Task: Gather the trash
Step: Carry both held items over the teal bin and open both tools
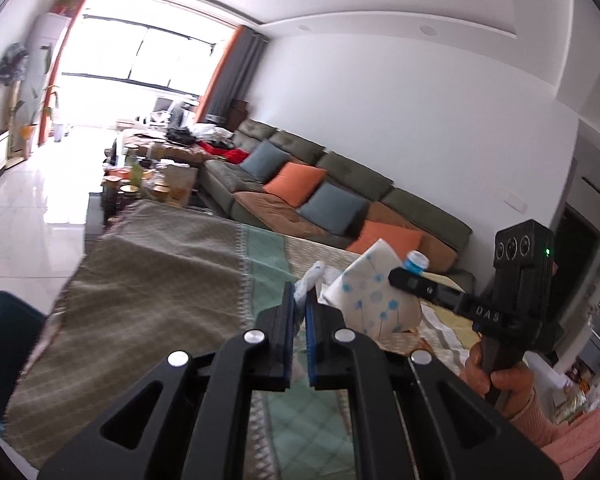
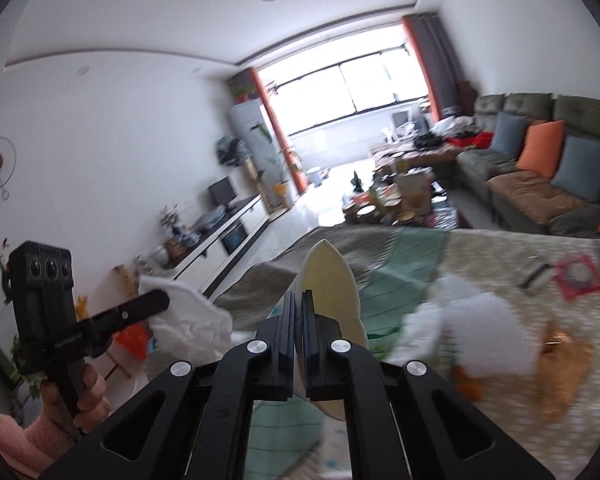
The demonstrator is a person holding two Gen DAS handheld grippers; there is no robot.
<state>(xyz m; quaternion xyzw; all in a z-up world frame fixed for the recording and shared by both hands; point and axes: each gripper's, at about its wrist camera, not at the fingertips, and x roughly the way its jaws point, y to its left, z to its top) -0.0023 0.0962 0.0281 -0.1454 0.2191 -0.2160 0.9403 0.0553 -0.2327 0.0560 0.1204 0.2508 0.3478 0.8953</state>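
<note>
My left gripper point(image 1: 299, 300) is shut on a crumpled white tissue point(image 1: 310, 280) and holds it above the cloth-covered table point(image 1: 160, 280). In the right wrist view the left gripper point(image 2: 160, 304) holds the same tissue point(image 2: 188, 320) at the left. My right gripper point(image 2: 299, 304) is shut on a squashed paper cup point(image 2: 332, 280), cream inside. In the left wrist view the right gripper point(image 1: 396, 278) holds that cup point(image 1: 372, 300), white with blue dandelion print, next to the tissue.
More trash lies on the table at the right: white crumpled paper point(image 2: 472, 328), orange scraps point(image 2: 560, 364), a red wrapper point(image 2: 576, 276). A blue-capped bottle point(image 1: 416, 262) shows behind the cup. A sofa point(image 1: 340, 184) and a cluttered coffee table point(image 1: 148, 180) stand beyond.
</note>
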